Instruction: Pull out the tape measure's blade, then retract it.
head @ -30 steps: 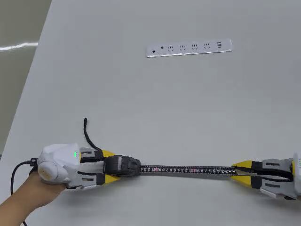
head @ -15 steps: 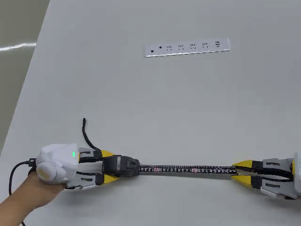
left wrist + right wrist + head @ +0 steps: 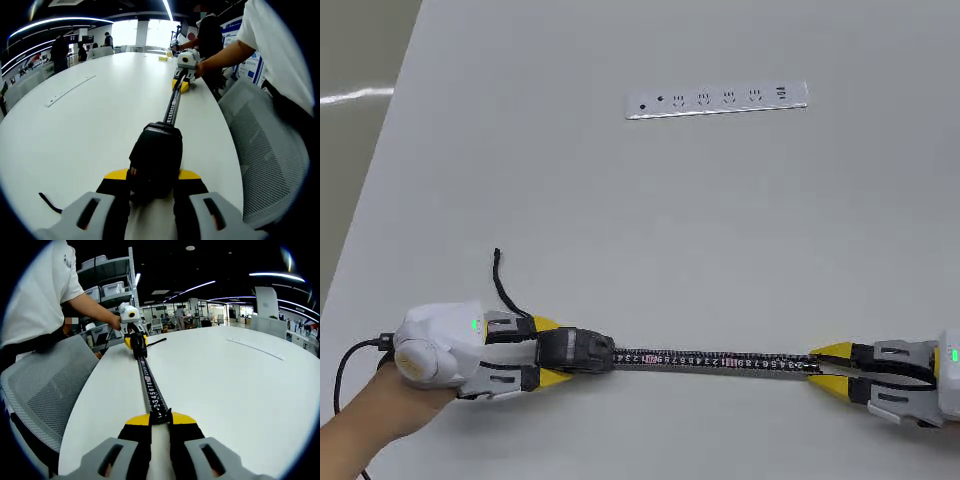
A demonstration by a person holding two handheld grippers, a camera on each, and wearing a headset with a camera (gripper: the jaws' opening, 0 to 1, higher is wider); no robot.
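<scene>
The black tape measure case (image 3: 576, 351) lies near the table's front edge, clamped by my left gripper (image 3: 548, 350), whose yellow-tipped jaws hug its sides. In the left gripper view the case (image 3: 156, 162) sits between the jaws of the left gripper (image 3: 152, 175). The dark blade (image 3: 715, 359) with white numbers runs right from the case, sagging slightly above the table. My right gripper (image 3: 828, 368) is shut on the blade's end. In the right gripper view the blade (image 3: 149, 382) runs from the right gripper (image 3: 160, 419) toward the far case (image 3: 138, 346).
A white power strip (image 3: 717, 100) lies far back on the grey table (image 3: 620, 200). A black cord (image 3: 504, 283) trails from the case toward the table's middle. A mesh chair (image 3: 265, 150) stands beside the table, and people stand in the room behind.
The blade's visible length has shortened slightly: my right gripper has come a little to the left, toward the case. The left gripper holds still.
</scene>
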